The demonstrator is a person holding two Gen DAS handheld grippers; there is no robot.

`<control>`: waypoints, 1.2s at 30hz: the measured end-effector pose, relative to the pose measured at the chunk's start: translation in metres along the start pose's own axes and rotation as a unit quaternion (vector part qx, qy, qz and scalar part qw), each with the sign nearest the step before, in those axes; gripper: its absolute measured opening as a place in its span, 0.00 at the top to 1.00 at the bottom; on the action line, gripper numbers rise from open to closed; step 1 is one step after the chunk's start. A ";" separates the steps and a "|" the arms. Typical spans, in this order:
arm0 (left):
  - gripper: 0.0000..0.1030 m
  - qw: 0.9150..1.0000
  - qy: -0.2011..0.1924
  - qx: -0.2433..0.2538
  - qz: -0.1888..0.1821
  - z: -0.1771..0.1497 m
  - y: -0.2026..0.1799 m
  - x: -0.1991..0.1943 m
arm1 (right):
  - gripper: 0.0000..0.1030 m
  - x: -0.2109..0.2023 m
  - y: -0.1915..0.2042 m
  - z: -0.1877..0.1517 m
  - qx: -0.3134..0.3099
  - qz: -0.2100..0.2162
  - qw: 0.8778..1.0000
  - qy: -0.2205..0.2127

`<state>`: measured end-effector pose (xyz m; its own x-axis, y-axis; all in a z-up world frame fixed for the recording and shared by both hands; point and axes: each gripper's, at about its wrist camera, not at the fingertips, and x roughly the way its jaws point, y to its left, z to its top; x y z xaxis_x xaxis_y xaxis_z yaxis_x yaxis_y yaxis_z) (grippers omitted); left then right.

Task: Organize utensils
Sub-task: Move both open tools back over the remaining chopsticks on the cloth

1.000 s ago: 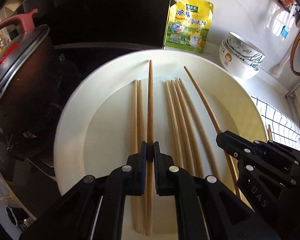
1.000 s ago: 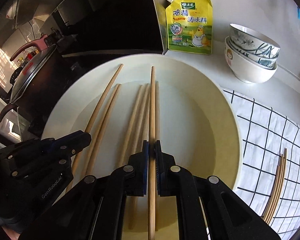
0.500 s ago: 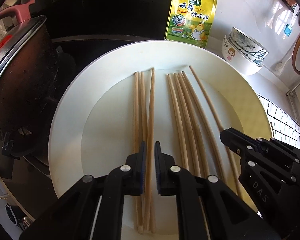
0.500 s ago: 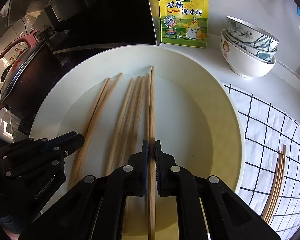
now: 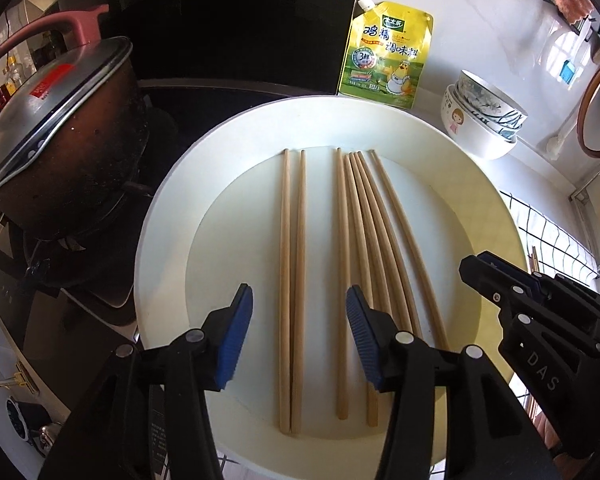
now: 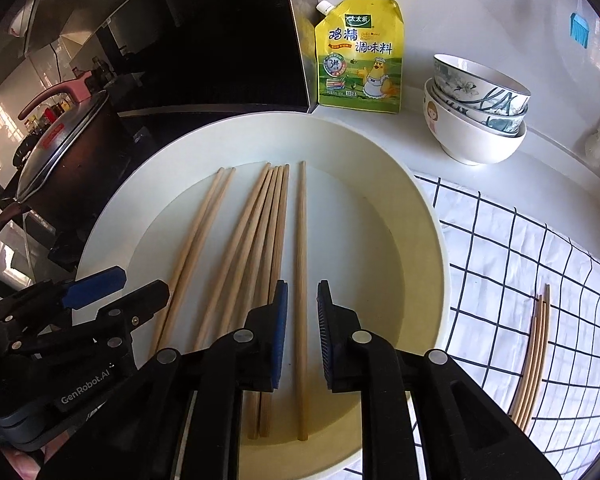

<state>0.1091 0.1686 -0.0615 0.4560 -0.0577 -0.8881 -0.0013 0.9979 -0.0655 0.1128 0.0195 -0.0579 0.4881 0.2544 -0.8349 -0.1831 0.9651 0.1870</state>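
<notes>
Plate (image 5: 168, 240): centre of counter, holding seven chopsticks lying lengthwise, side by side. Pair of chopsticks (image 5: 292, 280) at left; bundle of chopsticks (image 5: 364, 240) to their right, fanning toward the near end. Lidded pot (image 5: 60, 152): left of plate, on the stove. Seasoning pouch (image 5: 388, 56): behind plate, leaning against the wall. Stacked bowls (image 5: 484, 120): right of pouch. Checked cloth (image 6: 520, 260): right of plate, with more chopsticks (image 6: 534, 356) lying on it.
</notes>
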 end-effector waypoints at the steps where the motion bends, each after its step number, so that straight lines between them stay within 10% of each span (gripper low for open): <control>1: 0.53 1.000 -0.002 -0.001 0.000 -0.001 0.000 -0.003 | 0.86 -0.003 -0.001 -0.001 0.000 0.000 1.000 -0.002; 36: 0.53 0.992 -0.001 0.097 -0.080 -0.062 -0.176 -0.037 | 0.83 -0.109 -0.158 -0.117 0.103 -0.078 0.991 -0.025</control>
<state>0.0373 -0.0073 -0.0454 0.4381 -0.2153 -0.8728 0.2427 0.9632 -0.1158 -0.0108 -0.1681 -0.0572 0.5401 0.0992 -0.8357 0.0740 0.9836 0.1645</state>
